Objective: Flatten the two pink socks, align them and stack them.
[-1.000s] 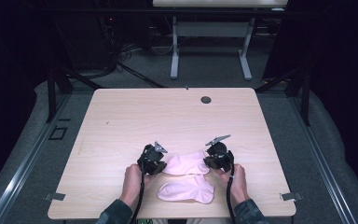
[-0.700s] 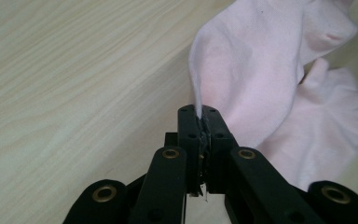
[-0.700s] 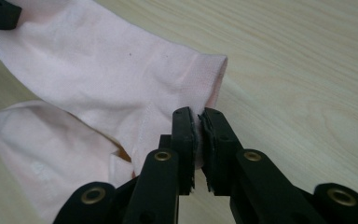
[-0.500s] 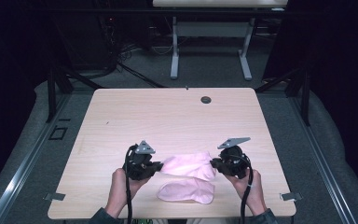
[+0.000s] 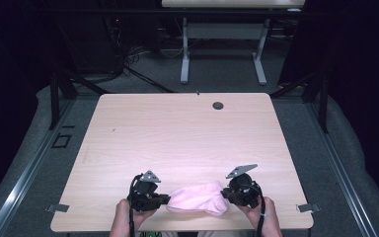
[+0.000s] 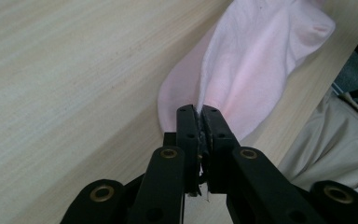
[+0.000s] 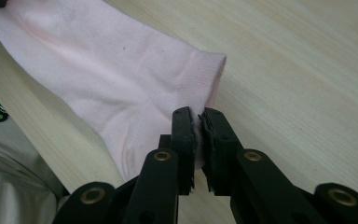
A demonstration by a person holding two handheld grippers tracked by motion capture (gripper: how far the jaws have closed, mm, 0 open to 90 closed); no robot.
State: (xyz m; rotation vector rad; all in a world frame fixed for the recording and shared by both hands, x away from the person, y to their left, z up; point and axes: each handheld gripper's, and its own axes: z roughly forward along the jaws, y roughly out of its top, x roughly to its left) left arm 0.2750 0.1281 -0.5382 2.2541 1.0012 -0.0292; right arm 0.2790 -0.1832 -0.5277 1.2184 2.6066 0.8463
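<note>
A pale pink sock (image 5: 197,197) lies stretched sideways near the front edge of the wooden table (image 5: 177,138). My left gripper (image 5: 166,200) is shut on its left end and my right gripper (image 5: 223,193) on its right end. In the left gripper view the jaws (image 6: 199,112) pinch a thin fold of the sock (image 6: 256,60), and a pinker layer shows beneath that fold. In the right gripper view the jaws (image 7: 198,114) pinch the sock (image 7: 121,70) just below its ribbed cuff (image 7: 205,74). Whether the pinker layer is a second sock, I cannot tell.
A dark round grommet (image 5: 218,105) sits near the table's far edge. The person's beige clothing (image 6: 335,140) is just past the front edge. Another table's white legs (image 5: 184,54) stand on the floor behind, with metal rails (image 5: 24,168) along both sides.
Both grippers have drawn back toward the front edge and spread apart, carrying the sock with them. It now lies over the spot where a second pink sock lay before.
</note>
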